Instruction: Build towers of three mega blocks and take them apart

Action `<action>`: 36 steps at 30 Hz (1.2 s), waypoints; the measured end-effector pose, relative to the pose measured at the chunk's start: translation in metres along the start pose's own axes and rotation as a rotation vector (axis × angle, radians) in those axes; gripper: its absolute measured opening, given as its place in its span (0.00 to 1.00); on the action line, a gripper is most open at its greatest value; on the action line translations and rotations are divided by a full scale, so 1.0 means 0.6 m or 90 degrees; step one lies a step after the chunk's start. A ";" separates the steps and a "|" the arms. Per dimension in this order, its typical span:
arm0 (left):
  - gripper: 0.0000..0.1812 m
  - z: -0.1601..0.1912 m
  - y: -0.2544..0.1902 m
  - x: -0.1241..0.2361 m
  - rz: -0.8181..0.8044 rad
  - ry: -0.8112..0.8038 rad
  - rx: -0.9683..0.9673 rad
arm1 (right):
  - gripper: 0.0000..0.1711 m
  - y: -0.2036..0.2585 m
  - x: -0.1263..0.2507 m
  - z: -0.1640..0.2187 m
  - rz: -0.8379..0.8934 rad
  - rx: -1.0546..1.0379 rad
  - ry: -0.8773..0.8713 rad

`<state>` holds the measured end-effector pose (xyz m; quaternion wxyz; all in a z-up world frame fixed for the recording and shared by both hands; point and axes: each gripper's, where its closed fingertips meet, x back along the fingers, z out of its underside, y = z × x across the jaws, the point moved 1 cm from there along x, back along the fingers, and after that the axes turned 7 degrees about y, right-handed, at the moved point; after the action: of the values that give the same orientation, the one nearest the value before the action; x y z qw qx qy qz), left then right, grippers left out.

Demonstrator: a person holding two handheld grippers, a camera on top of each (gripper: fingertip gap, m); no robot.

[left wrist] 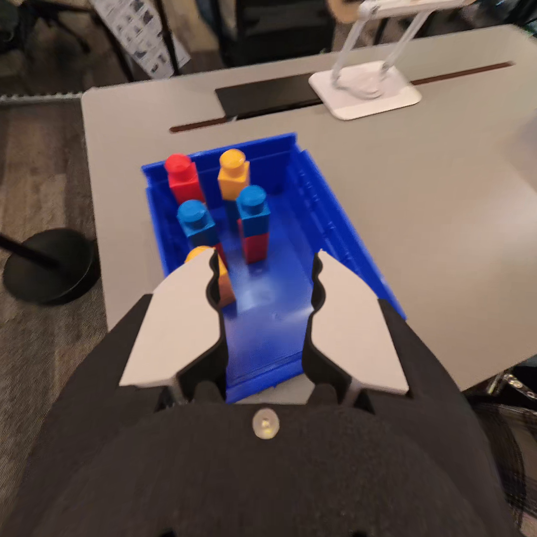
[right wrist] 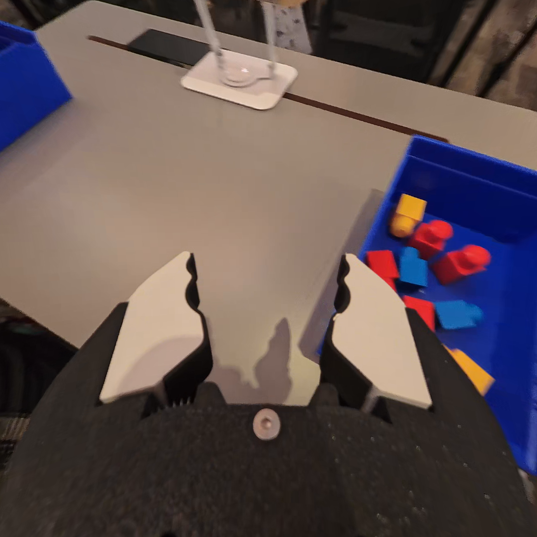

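In the left wrist view a blue bin on the grey table holds several upright block towers: one topped red, one topped yellow, two topped blue, and a yellow-topped one partly hidden behind my left finger. My left gripper is open and empty above the bin's near half. In the right wrist view a second blue bin at the right holds several loose red, blue and yellow blocks. My right gripper is open and empty over bare table, left of that bin.
A white lamp base stands at the back of the table by a dark slot. The tower bin's corner shows at the far left of the right wrist view. A black round stand base sits on the floor left of the table. Across from one pair of fingers to the other is roughly 70 cm.
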<state>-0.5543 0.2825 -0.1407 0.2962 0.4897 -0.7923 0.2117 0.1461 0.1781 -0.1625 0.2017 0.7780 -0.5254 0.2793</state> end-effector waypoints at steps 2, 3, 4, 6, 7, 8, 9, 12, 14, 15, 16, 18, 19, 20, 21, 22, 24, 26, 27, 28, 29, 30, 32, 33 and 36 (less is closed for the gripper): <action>0.35 0.018 0.024 -0.014 -0.025 0.034 0.020 | 0.53 0.045 -0.019 0.004 -0.039 0.019 -0.014; 0.37 0.026 0.034 -0.022 -0.036 0.046 0.034 | 0.53 0.065 -0.029 0.008 -0.059 0.024 -0.018; 0.39 0.034 0.041 -0.031 -0.041 0.056 0.049 | 0.53 0.081 -0.039 0.012 -0.076 0.027 -0.020; 0.42 0.044 0.053 -0.047 -0.054 0.064 0.078 | 0.52 0.108 -0.059 0.019 -0.107 0.029 -0.020; 0.43 0.046 0.059 -0.056 -0.061 0.064 0.091 | 0.52 0.122 -0.068 0.023 -0.127 0.032 -0.017; 0.45 0.048 0.063 -0.064 -0.065 0.063 0.104 | 0.51 0.132 -0.076 0.025 -0.142 0.034 -0.013; 0.46 0.049 0.065 -0.073 -0.067 0.062 0.115 | 0.51 0.139 -0.082 0.027 -0.152 0.035 -0.010; 0.47 0.049 0.074 -0.098 -0.084 0.062 0.128 | 0.49 0.155 -0.090 0.025 -0.178 0.037 -0.017; 0.47 0.052 0.082 -0.114 -0.105 0.071 0.130 | 0.48 0.160 -0.090 0.021 -0.185 0.036 -0.027; 0.46 0.054 0.086 -0.120 -0.117 0.077 0.129 | 0.48 0.161 -0.089 0.020 -0.186 0.037 -0.029; 0.46 0.056 0.092 -0.125 -0.130 0.082 0.129 | 0.48 0.162 -0.089 0.020 -0.185 0.038 -0.029; 0.44 0.062 0.102 -0.135 -0.149 0.096 0.128 | 0.48 0.166 -0.089 0.022 -0.190 0.041 -0.029; 0.43 0.064 0.107 -0.138 -0.162 0.102 0.120 | 0.48 0.168 -0.089 0.022 -0.194 0.041 -0.029; 0.40 0.066 0.111 -0.138 -0.178 0.107 0.108 | 0.48 0.170 -0.089 0.023 -0.194 0.043 -0.030; 0.37 0.067 0.115 -0.137 -0.193 0.116 0.095 | 0.48 0.171 -0.089 0.023 -0.194 0.044 -0.031; 0.35 0.069 0.118 -0.136 -0.208 0.123 0.079 | 0.48 0.172 -0.088 0.023 -0.195 0.044 -0.033; 0.20 0.069 0.112 -0.136 -0.213 0.136 0.032 | 0.48 0.175 -0.087 0.022 -0.202 0.042 -0.038; 0.20 0.069 0.107 -0.136 -0.225 0.145 -0.001 | 0.48 0.178 -0.087 0.021 -0.205 0.042 -0.046; 0.20 0.069 0.104 -0.136 -0.227 0.152 -0.013 | 0.48 0.181 -0.087 0.022 -0.208 0.043 -0.048; 0.20 0.069 0.101 -0.135 -0.229 0.158 -0.024 | 0.48 0.183 -0.087 0.023 -0.211 0.042 -0.048; 0.20 0.068 0.099 -0.134 -0.229 0.160 -0.032 | 0.48 0.186 -0.087 0.024 -0.216 0.043 -0.048; 0.20 0.064 0.096 -0.130 -0.224 0.157 -0.036 | 0.47 0.189 -0.087 0.026 -0.220 0.044 -0.048; 0.20 0.047 0.090 -0.116 -0.207 0.133 -0.032 | 0.47 0.193 -0.085 0.030 -0.223 0.048 -0.049; 0.20 0.034 0.086 -0.105 -0.196 0.118 -0.033 | 0.46 0.196 -0.084 0.032 -0.226 0.051 -0.049; 0.20 -0.022 0.060 -0.060 -0.158 0.073 -0.055 | 0.46 0.202 -0.082 0.032 -0.235 0.061 -0.047</action>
<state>-0.5709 0.3296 -0.1571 0.3859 0.5577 -0.7157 0.1669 0.0232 0.1569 -0.2065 0.1931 0.8797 -0.3668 0.2332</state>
